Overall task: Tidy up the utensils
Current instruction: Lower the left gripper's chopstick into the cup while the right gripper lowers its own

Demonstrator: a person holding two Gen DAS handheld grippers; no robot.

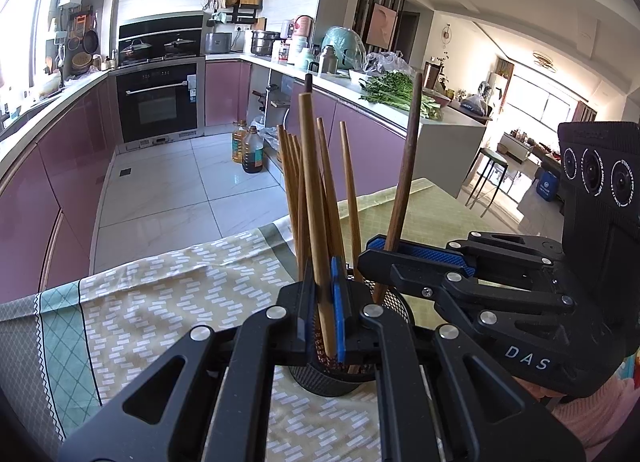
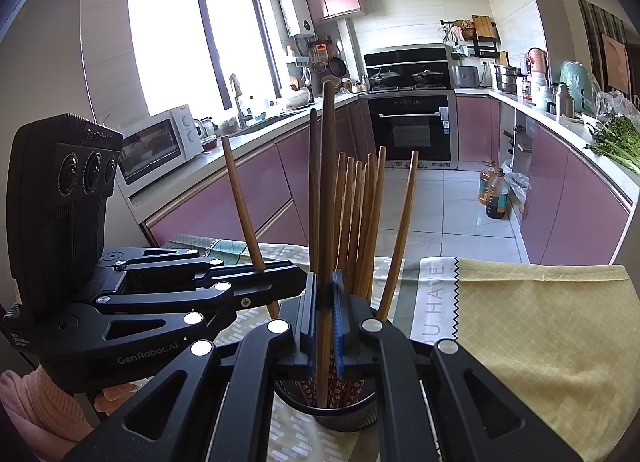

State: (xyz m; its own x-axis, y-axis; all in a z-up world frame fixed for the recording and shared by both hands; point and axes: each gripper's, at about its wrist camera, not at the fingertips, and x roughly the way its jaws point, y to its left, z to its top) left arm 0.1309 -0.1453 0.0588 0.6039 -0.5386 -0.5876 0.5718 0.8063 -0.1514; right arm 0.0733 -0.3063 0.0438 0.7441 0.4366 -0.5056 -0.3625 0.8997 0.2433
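A black mesh holder (image 1: 352, 376) (image 2: 344, 410) stands on the patterned tablecloth (image 1: 160, 302) (image 2: 540, 322) with several wooden chopsticks upright in it. My left gripper (image 1: 322, 286) (image 2: 280, 274) is shut on a light wooden chopstick (image 1: 316, 202) (image 2: 242, 198), whose lower end dips into the holder's mouth. My right gripper (image 1: 384, 256) (image 2: 325, 294) comes in from the right and is shut on a dark brown chopstick (image 1: 404, 182) (image 2: 326, 202), its lower end also down in the holder. Both grippers hover close together just over the rim.
The table's far edge (image 1: 180, 252) drops to a tiled kitchen floor. Two oil bottles (image 1: 248, 148) stand by the pink cabinets. A counter with green vegetables (image 1: 394, 92) runs to the right, and a stool (image 1: 490, 178) stands beyond it. A pink sleeve (image 2: 44, 406) shows behind the left gripper.
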